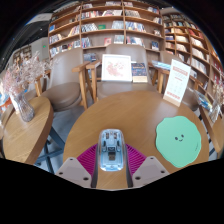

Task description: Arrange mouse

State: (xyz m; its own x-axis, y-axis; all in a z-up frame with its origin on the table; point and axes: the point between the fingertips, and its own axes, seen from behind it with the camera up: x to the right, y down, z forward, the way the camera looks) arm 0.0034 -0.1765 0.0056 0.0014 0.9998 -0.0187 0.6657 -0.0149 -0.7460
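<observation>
Library or bookshop interior. Foreground: a round wooden surface (120,115) bearing a green round mat (178,141) with a scalloped edge. To one side, a second wooden table (22,135) carries a vase of pale dried flowers (22,85). Beyond stand wooden chairs (88,82) and a display stand with upright books (117,68) and a sign card (177,82). Tall wooden bookshelves (105,25), fully stocked, line the rear wall. The floor (62,118) is pale. Lighting is even and warm.
</observation>
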